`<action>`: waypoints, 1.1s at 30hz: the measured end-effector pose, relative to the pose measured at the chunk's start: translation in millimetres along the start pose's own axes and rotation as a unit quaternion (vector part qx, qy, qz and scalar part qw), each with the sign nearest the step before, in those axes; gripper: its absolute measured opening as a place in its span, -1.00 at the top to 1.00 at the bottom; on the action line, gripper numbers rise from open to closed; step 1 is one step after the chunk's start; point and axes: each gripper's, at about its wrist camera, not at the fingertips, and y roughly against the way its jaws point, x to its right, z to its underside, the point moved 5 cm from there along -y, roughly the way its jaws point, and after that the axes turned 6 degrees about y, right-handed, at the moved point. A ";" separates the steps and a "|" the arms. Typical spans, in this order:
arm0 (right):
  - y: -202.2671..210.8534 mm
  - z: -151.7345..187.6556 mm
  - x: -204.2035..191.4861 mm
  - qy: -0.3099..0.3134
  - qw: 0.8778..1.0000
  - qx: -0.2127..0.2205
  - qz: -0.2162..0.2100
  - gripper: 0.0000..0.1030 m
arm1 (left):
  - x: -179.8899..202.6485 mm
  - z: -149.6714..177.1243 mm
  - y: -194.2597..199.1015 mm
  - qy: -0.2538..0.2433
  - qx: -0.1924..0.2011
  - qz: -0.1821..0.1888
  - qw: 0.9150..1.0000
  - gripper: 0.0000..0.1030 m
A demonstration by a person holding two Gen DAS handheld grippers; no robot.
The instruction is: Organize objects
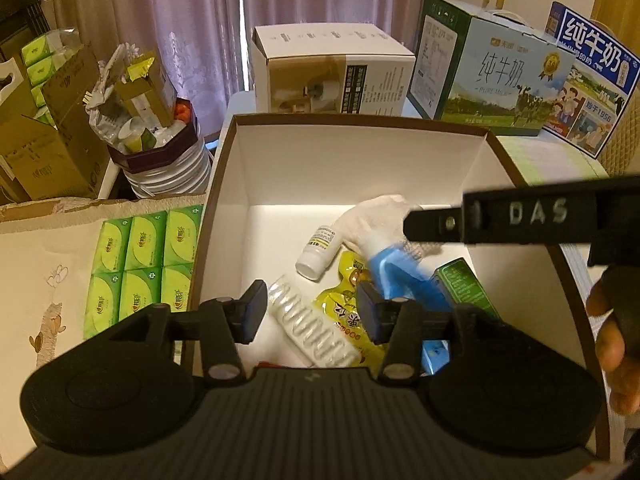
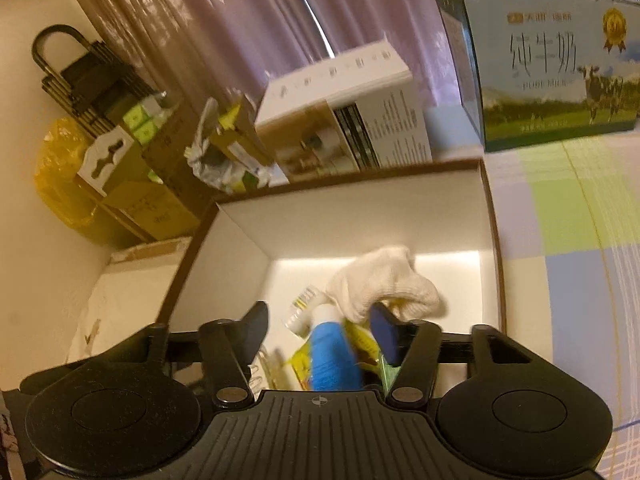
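A white box with a brown rim (image 1: 360,122) holds a white knit glove (image 1: 376,216), a small white bottle (image 1: 320,252), a yellow pouch (image 1: 344,300), a green carton (image 1: 464,284) and a clear ribbed bottle (image 1: 312,332). My left gripper (image 1: 311,312) hangs open over the ribbed bottle, and its pads stand apart from it. A blurred blue-and-white tube (image 1: 400,276) lies tilted on the pile. In the right wrist view my right gripper (image 2: 320,332) is open above that tube (image 2: 332,356), beside the glove (image 2: 384,280), with its pads clear of it.
Green tissue packs (image 1: 140,268) lie left of the box on a patterned cloth. Behind it stand a white carton (image 1: 332,68) and two milk cases (image 1: 492,76). Cardboard boxes and a stuffed bin (image 1: 152,136) crowd the far left. A hand (image 1: 612,340) shows at the right edge.
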 end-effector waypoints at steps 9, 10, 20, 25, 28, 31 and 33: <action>33.5 5.2 4.6 0.015 1.000 0.013 0.000 -0.27 | 0.7 3.6 32.6 0.005 0.023 0.002 1.000 -0.40; 39.0 7.6 5.9 0.017 1.000 0.016 -0.001 -0.28 | 0.6 4.6 38.1 0.008 0.027 0.003 1.000 -0.44; 100.9 38.7 7.4 0.067 0.997 0.043 0.002 -0.37 | 7.1 20.9 94.8 0.026 0.063 0.013 0.998 -0.80; 131.4 60.3 2.4 0.112 0.992 0.053 0.013 -0.40 | 16.3 36.3 121.4 0.033 0.076 0.018 0.996 -0.90; 145.9 74.1 0.2 0.131 0.990 0.052 0.018 -0.41 | 22.5 47.8 133.3 0.036 0.081 0.017 0.996 -0.92; 159.9 87.7 0.0 0.142 0.988 0.051 0.018 -0.41 | 28.4 59.4 142.1 0.041 0.079 0.015 0.996 -0.92; 169.4 95.9 0.6 0.145 0.988 0.052 0.016 -0.41 | 34.3 66.2 149.0 0.042 0.080 0.013 0.996 -0.93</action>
